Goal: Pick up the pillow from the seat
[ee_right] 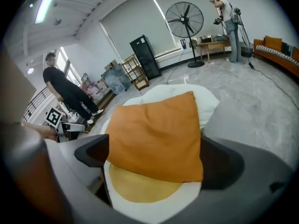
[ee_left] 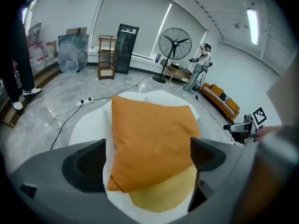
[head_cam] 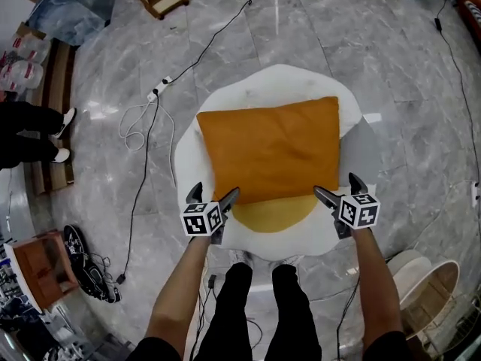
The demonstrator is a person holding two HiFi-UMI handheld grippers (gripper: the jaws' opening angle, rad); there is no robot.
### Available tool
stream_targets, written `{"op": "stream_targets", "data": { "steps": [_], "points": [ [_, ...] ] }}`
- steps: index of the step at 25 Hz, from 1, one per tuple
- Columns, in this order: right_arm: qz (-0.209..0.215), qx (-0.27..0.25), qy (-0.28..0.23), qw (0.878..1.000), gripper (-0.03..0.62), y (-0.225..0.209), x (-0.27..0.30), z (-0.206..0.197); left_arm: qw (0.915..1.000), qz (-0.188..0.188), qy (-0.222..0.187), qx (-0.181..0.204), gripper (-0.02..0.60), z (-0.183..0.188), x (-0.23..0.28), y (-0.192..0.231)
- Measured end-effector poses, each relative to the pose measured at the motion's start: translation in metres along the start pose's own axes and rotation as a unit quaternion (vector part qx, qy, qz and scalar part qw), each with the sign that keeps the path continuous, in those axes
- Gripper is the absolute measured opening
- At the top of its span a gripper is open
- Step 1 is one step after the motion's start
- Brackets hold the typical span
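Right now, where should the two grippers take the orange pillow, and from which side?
Take the pillow by its two near corners, coming in from the person's side: left gripper on the left corner, right gripper on the right. It lies flat on the white seat, near edge toward both open grippers, and looks too wide for one.

The left forearm (head_cam: 179,292) and right forearm (head_cam: 377,280) are stretched forward, well apart. The left gripper (head_cam: 214,195) and right gripper (head_cam: 337,187) are held level with each other, angled downward, and the jaws of each are spread wide.
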State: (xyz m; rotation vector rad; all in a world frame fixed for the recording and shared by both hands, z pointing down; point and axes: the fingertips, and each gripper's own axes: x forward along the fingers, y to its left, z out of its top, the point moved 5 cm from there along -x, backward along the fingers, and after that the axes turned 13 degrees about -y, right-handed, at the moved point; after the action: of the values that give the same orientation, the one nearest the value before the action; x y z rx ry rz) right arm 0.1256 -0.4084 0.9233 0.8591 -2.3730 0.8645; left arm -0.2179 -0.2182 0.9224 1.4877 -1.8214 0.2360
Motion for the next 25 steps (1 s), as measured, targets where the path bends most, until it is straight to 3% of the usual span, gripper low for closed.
{"op": "stream_targets", "data": {
  "steps": [5, 10, 16, 21, 25],
  "points": [
    [0.013, 0.025, 0.048, 0.998, 0.589, -0.048, 0.054, -0.029, 0.9996, 0.003, 0.026, -0.01, 0.558, -0.028, 0.056, 0.024],
    [0.025, 0.033, 0.093, 0.995, 0.588, -0.077, 0.098, -0.058, 0.9968, 0.002, 0.034, -0.072, 0.56, -0.045, 0.098, 0.046],
    [0.035, 0.059, 0.085, 0.994, 0.589, -0.096, 0.141, -0.069, 0.9929, -0.013, 0.038, -0.112, 0.575, -0.07, 0.134, 0.059],
    [0.01, 0.053, 0.098, 0.994, 0.575, -0.099, 0.164, -0.08, 0.9935, -0.036, 0.046, -0.098, 0.57, -0.068, 0.155, 0.057],
    [-0.012, 0.031, 0.102, 0.994, 0.471, -0.098, 0.166, -0.081, 0.9951, -0.044, 0.046, -0.075, 0.447, -0.067, 0.157, 0.047]
  ]
}}
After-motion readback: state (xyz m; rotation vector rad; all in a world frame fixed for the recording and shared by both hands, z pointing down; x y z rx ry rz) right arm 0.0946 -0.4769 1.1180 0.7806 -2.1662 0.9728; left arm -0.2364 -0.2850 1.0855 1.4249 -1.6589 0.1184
